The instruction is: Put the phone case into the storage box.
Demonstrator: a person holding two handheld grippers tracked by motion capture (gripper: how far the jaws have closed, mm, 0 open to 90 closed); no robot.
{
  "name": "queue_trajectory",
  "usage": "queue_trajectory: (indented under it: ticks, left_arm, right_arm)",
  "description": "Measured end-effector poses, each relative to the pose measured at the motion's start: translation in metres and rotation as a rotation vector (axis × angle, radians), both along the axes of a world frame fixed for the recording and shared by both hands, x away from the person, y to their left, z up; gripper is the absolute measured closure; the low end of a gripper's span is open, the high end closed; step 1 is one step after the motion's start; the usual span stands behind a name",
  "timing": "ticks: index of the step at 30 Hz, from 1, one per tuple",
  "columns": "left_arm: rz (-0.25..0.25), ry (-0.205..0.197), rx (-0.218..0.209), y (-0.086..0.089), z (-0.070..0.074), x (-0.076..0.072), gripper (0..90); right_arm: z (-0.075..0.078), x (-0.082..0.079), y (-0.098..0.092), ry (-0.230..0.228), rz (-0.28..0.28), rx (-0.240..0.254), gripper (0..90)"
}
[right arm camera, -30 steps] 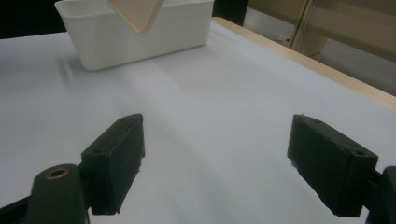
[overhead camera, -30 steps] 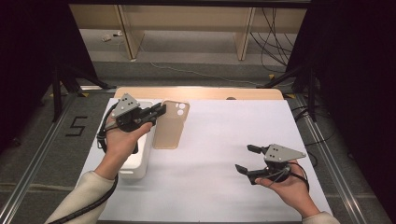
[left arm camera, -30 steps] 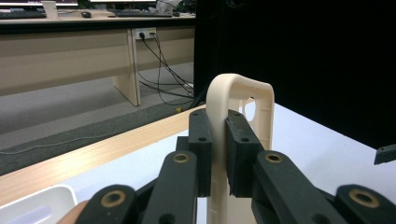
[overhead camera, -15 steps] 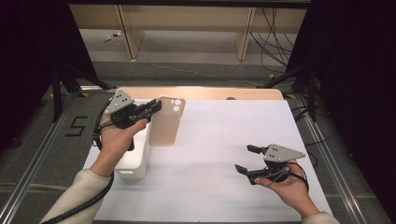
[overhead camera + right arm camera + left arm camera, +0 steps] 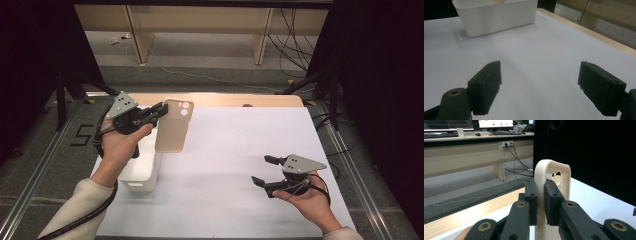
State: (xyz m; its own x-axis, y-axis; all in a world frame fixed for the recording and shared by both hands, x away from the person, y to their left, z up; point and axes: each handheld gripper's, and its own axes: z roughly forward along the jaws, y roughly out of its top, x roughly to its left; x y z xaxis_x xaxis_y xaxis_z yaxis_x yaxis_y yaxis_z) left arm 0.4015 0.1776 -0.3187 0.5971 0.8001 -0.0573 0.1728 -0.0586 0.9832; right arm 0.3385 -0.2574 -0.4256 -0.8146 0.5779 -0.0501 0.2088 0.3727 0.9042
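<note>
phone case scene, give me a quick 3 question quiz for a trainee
1. True or false: the left claw is shut on the phone case.
2. Which best describes the right claw? A) clamped on the white bin B) open, holding nothing, above the white table cover C) gripping a cable
3. Fill in: in the high view, the white bin sits at the table's ____ side.

Key
1. True: in the left gripper view both pads press on the case's edge.
2. B
3. Left, under the left hand.
</note>
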Motion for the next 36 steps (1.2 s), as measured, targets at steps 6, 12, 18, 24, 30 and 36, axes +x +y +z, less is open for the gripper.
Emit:
queue_trajectory:
  ticks: [6, 12, 18, 24, 30, 36]
  left_arm:
    - [0.008, 0.015, -0.014, 0.004, 0.001, 0.0, 82.1]
    - [0.015, 0.01, -0.021, 0.007, 0.004, 0.001, 82.2]
    - [0.023, 0.008, -0.027, 0.013, 0.007, 0.003, 82.2]
    - [0.032, 0.006, -0.026, 0.016, 0.009, 0.004, 82.2]
    - [0.044, 0.0, -0.024, 0.02, 0.009, 0.006, 82.1]
    - [0.052, -0.002, -0.027, 0.024, 0.01, 0.007, 82.2]
  right_arm:
    - [0.0, 0.0, 0.0, 0.001, 0.0, -0.003, 20.2]
    - [0.0, 0.0, 0.0, 0.001, 0.001, -0.003, 20.3]
    - [-0.001, 0.0, -0.001, 0.002, -0.001, -0.002, 20.3]
    - [-0.001, 0.0, -0.001, 0.003, 0.0, -0.003, 20.3]
    - [-0.001, 0.0, -0.001, 0.005, -0.001, -0.003, 20.3]
    - [-0.001, 0.001, 0.0, 0.005, -0.001, 0.0, 20.3]
